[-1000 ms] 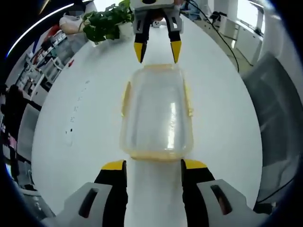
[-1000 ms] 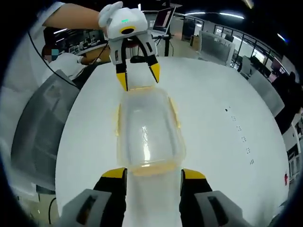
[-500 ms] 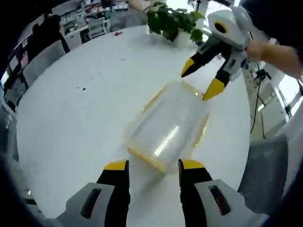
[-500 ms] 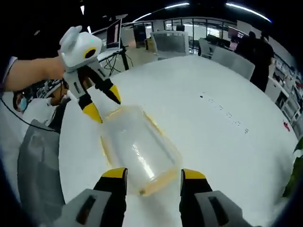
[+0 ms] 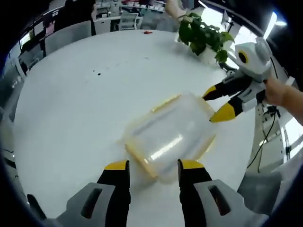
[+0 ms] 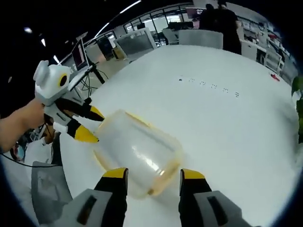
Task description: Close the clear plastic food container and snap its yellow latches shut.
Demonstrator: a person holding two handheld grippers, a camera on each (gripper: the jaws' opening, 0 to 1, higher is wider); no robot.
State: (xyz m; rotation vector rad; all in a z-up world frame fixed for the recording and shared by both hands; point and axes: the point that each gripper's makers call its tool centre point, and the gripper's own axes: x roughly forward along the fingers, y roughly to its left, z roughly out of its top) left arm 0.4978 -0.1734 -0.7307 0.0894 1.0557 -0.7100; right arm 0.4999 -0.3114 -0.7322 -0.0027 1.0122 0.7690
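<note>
A clear plastic food container (image 5: 170, 137) with yellow trim lies lid-down-looking on the white table (image 5: 71, 109), set diagonally in the left gripper view. My left gripper (image 5: 154, 165) is open, its yellow tips at the container's near end. My right gripper (image 5: 216, 103) comes in from the right, open, its tips at the far end. In the right gripper view the same container (image 6: 137, 151) sits just ahead of my open right gripper (image 6: 154, 173). The left gripper (image 6: 93, 125) reaches in from the left, jaws apart at the other end. Whether any tip touches the container is unclear.
A potted green plant (image 5: 203, 33) stands at the table's far edge. Small dark marks (image 6: 208, 86) dot the tabletop. A grey chair (image 6: 47, 189) stands beside the table, and a hand (image 6: 23, 123) holds the left gripper. Office desks and chairs ring the room.
Both cameras have swung and rolled, so the container now lies diagonally in each view. Each opposite gripper has shifted from the top of the picture to its side. Both grippers stay open at the container's ends.
</note>
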